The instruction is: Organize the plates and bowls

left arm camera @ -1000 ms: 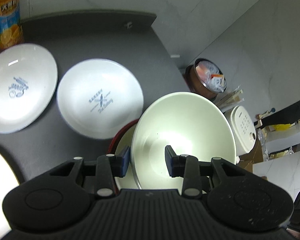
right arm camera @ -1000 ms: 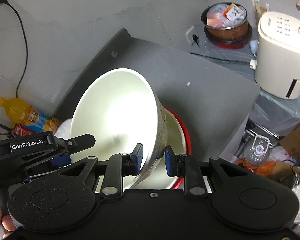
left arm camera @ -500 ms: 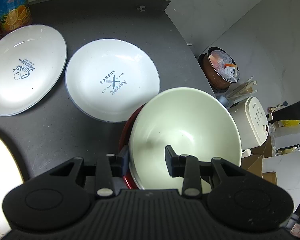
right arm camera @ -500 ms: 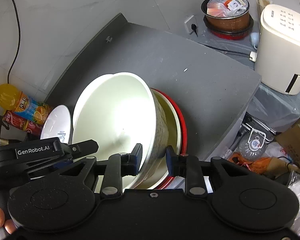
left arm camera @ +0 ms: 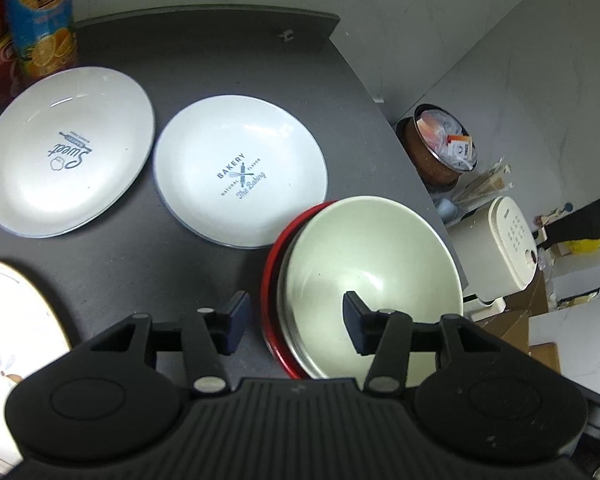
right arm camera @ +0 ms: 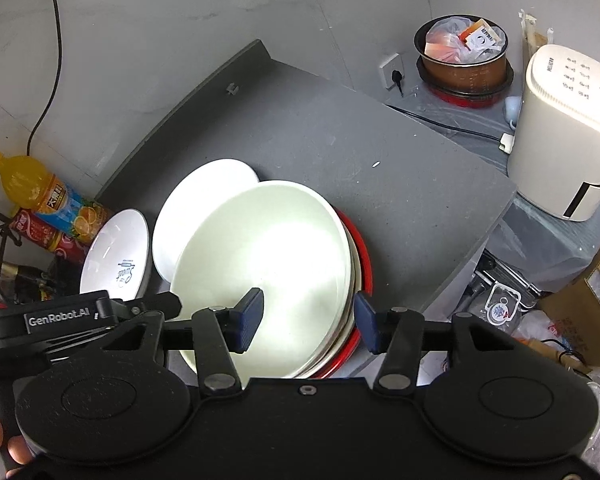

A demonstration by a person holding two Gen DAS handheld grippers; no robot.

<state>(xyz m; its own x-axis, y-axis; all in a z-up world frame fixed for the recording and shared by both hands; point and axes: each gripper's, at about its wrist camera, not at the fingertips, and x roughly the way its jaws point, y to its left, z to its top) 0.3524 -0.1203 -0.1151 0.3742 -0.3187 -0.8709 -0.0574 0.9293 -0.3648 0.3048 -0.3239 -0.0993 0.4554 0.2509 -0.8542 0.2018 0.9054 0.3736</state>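
The big pale bowl sits in the lower right of the left view, nested inside a red-rimmed bowl so the two take up less room; it looks like another bowl sits between them, but the rims are too close together to be sure. The left gripper is opening; its pads stand on each side of the near rim and do not press it, one outside on the dark table, one over the inside. The right gripper is opening too, with the far rim between its pads but no squeeze; two claws shared the load because the bowl is wide. The Bakery plate lies flat in the middle and the Sweet plate at the left, not stacked yet; a flower plate is cut off at the lower left; the bowls' near edges hide under the grippers.
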